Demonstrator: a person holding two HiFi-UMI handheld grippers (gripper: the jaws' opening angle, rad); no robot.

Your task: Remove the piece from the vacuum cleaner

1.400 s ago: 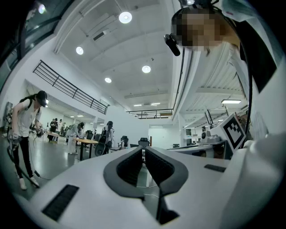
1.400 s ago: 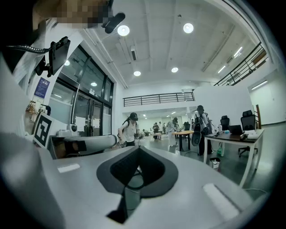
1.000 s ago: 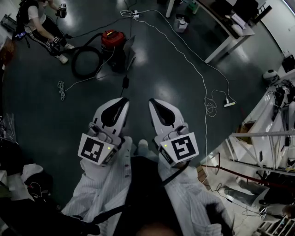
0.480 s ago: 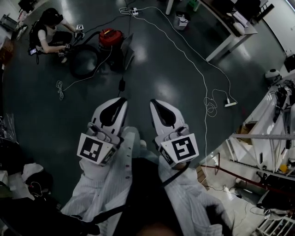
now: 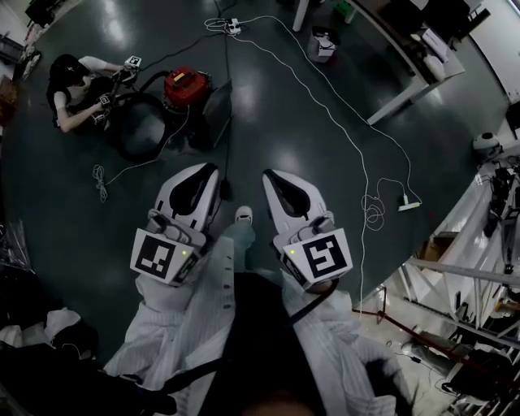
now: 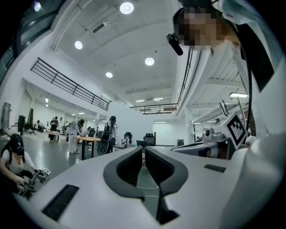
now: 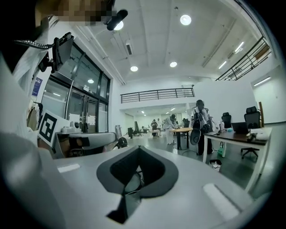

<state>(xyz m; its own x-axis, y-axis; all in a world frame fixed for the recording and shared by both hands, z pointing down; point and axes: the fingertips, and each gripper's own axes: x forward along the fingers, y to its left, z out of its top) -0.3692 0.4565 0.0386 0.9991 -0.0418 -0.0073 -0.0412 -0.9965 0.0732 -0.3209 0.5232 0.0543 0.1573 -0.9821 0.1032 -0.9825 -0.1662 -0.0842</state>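
The red vacuum cleaner [image 5: 180,86] stands on the dark floor far ahead at the upper left, and its black hose [image 5: 130,134] curls beside it. A crouching person [image 5: 75,89] with marker cubes is at the hose. My left gripper [image 5: 210,172] and right gripper [image 5: 270,178] are held side by side close to my body, well short of the vacuum. Both are shut and empty. In the left gripper view the jaws [image 6: 143,152] meet with nothing between them. The right gripper view shows its jaws [image 7: 138,151] shut on nothing too.
A white cable [image 5: 341,122] runs across the floor from a power strip [image 5: 234,25] to a plug [image 5: 408,205]. A dark box [image 5: 216,110] stands by the vacuum. At the upper right are a white table [image 5: 410,81] and a bin [image 5: 322,44]. Metal racks [image 5: 479,268] line the right.
The vacuum and the crouching person have slid down and left in the head view, nearer to me. The person has moved in against the hose. Both grippers stay shut.
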